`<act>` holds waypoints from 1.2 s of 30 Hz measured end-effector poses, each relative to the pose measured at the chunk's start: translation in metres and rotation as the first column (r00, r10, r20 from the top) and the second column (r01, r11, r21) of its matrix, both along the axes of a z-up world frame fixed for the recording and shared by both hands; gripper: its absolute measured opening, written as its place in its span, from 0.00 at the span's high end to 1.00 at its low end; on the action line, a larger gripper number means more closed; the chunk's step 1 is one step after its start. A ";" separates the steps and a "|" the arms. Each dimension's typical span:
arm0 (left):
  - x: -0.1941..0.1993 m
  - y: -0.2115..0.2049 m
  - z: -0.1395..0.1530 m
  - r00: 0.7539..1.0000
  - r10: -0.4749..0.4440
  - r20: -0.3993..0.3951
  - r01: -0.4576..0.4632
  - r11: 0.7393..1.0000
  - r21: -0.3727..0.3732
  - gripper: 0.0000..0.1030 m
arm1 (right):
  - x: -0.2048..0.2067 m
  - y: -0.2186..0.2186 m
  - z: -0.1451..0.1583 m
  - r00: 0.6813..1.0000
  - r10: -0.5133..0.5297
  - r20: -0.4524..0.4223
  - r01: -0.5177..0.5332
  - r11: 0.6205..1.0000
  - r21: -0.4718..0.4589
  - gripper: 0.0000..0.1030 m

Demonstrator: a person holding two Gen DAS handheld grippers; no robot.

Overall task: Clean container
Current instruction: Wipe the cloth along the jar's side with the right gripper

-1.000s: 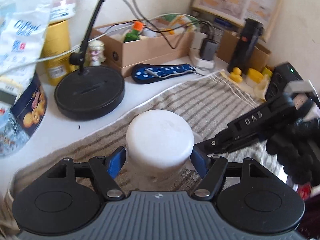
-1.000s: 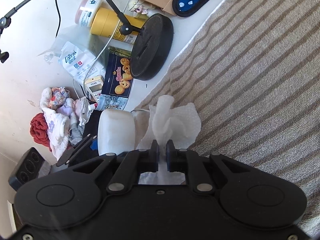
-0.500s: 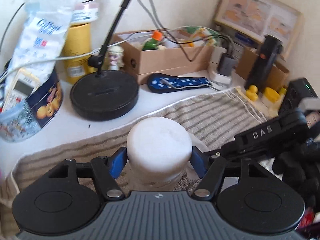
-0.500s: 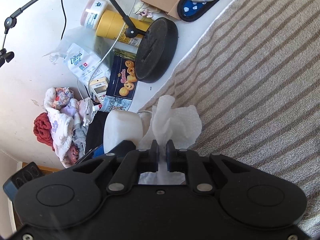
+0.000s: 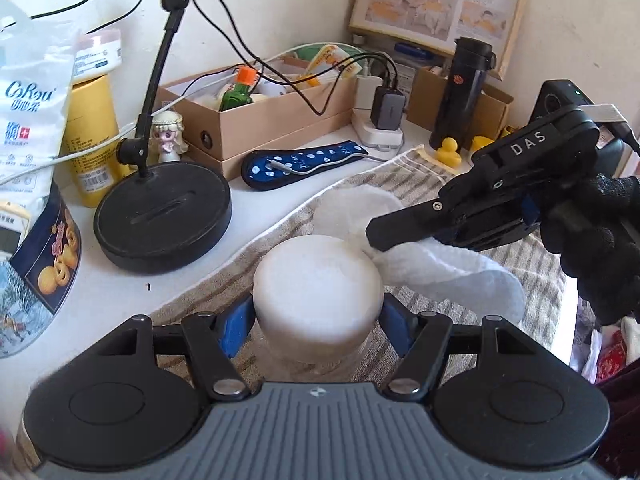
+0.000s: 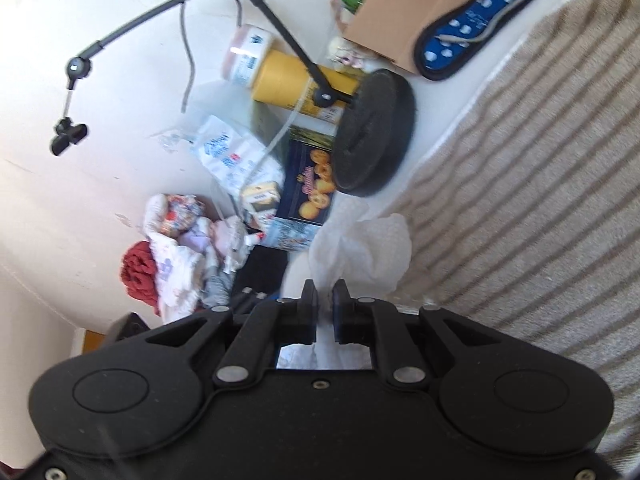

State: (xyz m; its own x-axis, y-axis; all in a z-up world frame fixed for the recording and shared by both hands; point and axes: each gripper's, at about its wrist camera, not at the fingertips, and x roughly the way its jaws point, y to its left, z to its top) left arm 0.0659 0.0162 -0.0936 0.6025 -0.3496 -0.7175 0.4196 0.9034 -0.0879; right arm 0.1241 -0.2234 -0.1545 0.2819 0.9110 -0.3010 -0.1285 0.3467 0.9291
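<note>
striped towel point(image 5: 404, 176) open, lamp base point(image 5: 162, 224) crowding left

The left wrist camera sits just behind the left tongs point(image 5: 318, 320), tilted down across the beige striped towel point(image 5: 404, 180) toward the white worktop point(image 5: 100, 296) and wall corner, very near. The right wrist camera looks along the right tongs point(image 6: 325, 304), rolled sideways, close above the same towel point(image 6: 520, 160). Both views share the round black stand base point(image 5: 162, 220) point(image 6: 372, 132), the blue biscuit tin point(image 5: 44, 268) point(image 6: 308, 184) and the yellow cylindrical canister point(image 5: 94, 136) point(image 6: 300, 84).
</note>
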 end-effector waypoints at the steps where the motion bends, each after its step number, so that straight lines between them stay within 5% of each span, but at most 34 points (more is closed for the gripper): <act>1: -0.001 0.000 0.000 1.000 0.010 0.003 -0.010 1.000 0.000 0.35 | 0.000 0.001 0.001 1.000 -0.004 0.000 0.004 1.000 0.009 0.93; 16: -0.003 -0.008 -0.001 0.996 0.089 0.020 -0.089 0.996 0.028 0.35 | 0.006 0.002 -0.021 0.988 -0.099 -0.118 0.107 0.992 0.063 0.93; 36: -0.005 -0.022 0.001 0.986 0.164 0.003 -0.164 0.985 0.051 0.35 | 0.005 0.002 -0.043 0.983 -0.115 -0.143 0.104 0.991 -0.080 0.93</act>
